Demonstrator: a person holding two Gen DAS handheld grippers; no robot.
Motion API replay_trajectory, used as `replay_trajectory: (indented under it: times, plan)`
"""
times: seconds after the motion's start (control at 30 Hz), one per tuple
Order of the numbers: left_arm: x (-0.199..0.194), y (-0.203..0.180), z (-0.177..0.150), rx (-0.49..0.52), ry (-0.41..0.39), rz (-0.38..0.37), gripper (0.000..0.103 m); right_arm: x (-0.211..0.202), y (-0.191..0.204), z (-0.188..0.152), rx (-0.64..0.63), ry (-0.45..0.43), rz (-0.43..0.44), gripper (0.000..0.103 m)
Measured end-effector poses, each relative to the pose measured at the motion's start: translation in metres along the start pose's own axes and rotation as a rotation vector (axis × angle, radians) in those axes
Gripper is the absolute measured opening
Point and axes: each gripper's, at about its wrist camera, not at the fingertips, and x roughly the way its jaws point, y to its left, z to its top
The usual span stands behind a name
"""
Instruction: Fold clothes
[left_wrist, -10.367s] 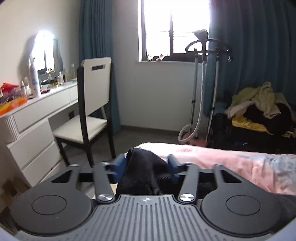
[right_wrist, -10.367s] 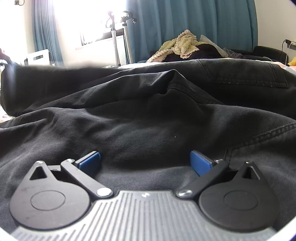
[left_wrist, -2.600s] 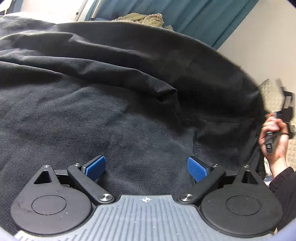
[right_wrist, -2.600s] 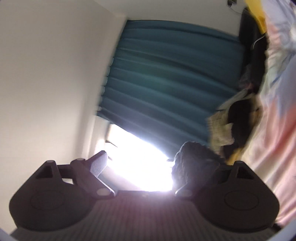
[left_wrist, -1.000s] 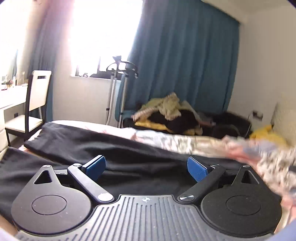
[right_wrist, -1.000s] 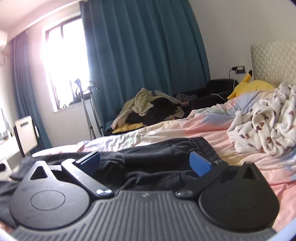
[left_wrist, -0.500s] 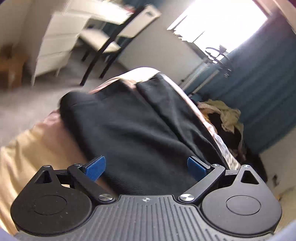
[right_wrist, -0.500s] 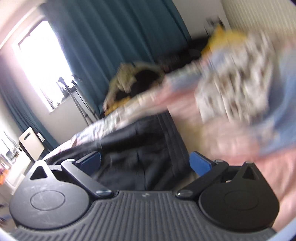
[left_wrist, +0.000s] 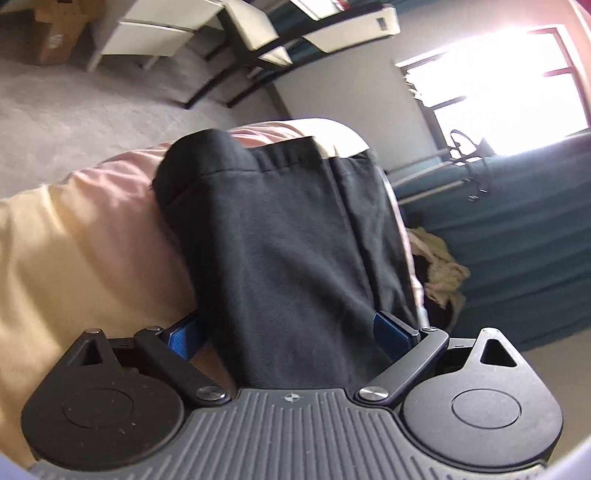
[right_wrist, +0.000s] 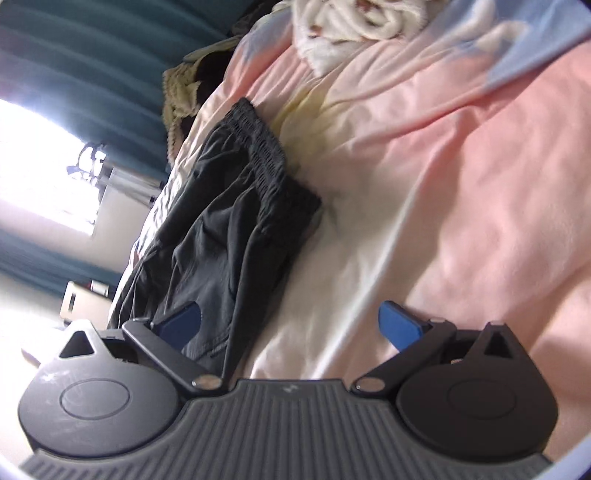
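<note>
Both cameras have swung hard in the last half second, and the view is now tipped down onto the bed (right_wrist: 461, 184). The black trousers (left_wrist: 295, 240) lie stretched flat along it, where a moment ago they were only glimpsed in a blur. The left gripper (left_wrist: 291, 334) is right over one end of them, fingers spread wide with cloth between them but nothing pinched. The right gripper (right_wrist: 290, 321) hovers at the waistband end (right_wrist: 264, 155), equally wide apart and holding nothing, one finger over the dark cloth and the other over the pink sheet. By my reading the garment is laid out and the first fold comes next. The count: one pair of trousers, two grippers, one spotted blanket (right_wrist: 354, 22) bunched at the bed's far end (untouched), one chair (left_wrist: 314, 33) by the desk (left_wrist: 166, 22).
</note>
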Motion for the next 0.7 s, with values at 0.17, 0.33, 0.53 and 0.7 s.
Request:
replay_trajectory:
  times: [0.17, 0.33, 0.53, 0.7]
  plan:
    - [0.000, 0.000, 0.002, 0.077, 0.059, -0.061, 0.091, 0.017, 0.010, 0.008, -0.006, 0.020, -0.001, 0.103]
    - [0.012, -0.009, 0.001, 0.085, 0.063, -0.023, 0.088, 0.040, 0.033, 0.025, -0.063, -0.009, -0.011, 0.098]
    - [0.028, -0.028, -0.004, 0.189, 0.083, 0.063, 0.088, 0.081, 0.034, 0.041, -0.018, 0.049, -0.147, 0.099]
    - [0.035, -0.037, -0.004, 0.208, 0.084, 0.114, 0.086, 0.099, 0.052, 0.045, -0.026, -0.037, -0.128, 0.098]
